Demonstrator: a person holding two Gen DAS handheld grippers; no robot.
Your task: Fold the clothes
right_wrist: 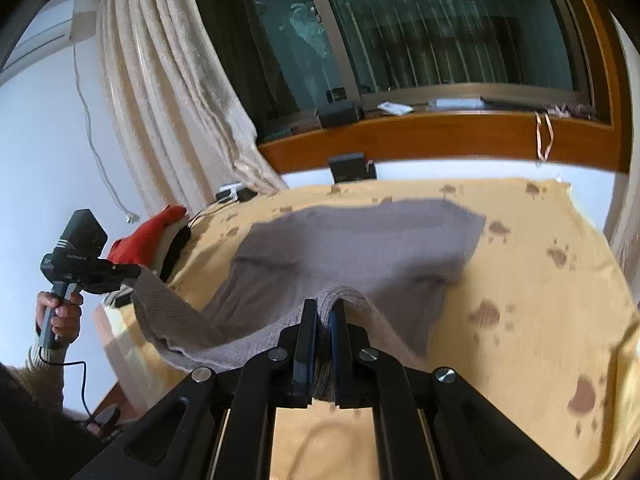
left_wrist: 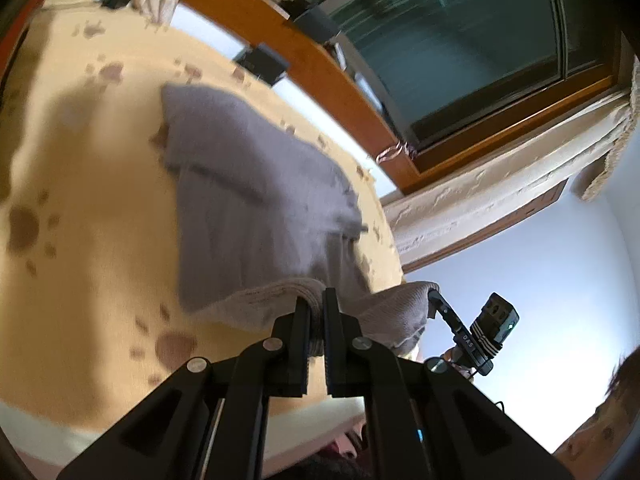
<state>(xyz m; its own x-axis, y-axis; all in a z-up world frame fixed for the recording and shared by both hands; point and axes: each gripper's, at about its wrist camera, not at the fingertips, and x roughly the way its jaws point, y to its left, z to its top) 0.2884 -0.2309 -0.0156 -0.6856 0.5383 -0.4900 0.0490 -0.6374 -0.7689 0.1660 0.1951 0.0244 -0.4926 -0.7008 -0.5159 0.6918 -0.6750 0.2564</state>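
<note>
A grey knit sweater (left_wrist: 248,200) lies spread on a yellow paw-print blanket (left_wrist: 88,184); it also shows in the right wrist view (right_wrist: 360,248). My left gripper (left_wrist: 317,300) is shut on the sweater's near hem and holds it lifted. My right gripper (right_wrist: 324,310) is shut on the same hem further along, also lifted. The hem hangs in a band between the two. The right gripper shows in the left wrist view (left_wrist: 434,296), the left gripper in the right wrist view (right_wrist: 128,270).
A wooden window sill (right_wrist: 420,140) with small boxes runs behind the blanket (right_wrist: 540,280). Cream curtains (right_wrist: 168,100) hang at the left. A red garment (right_wrist: 148,240) and a black item lie at the blanket's left edge.
</note>
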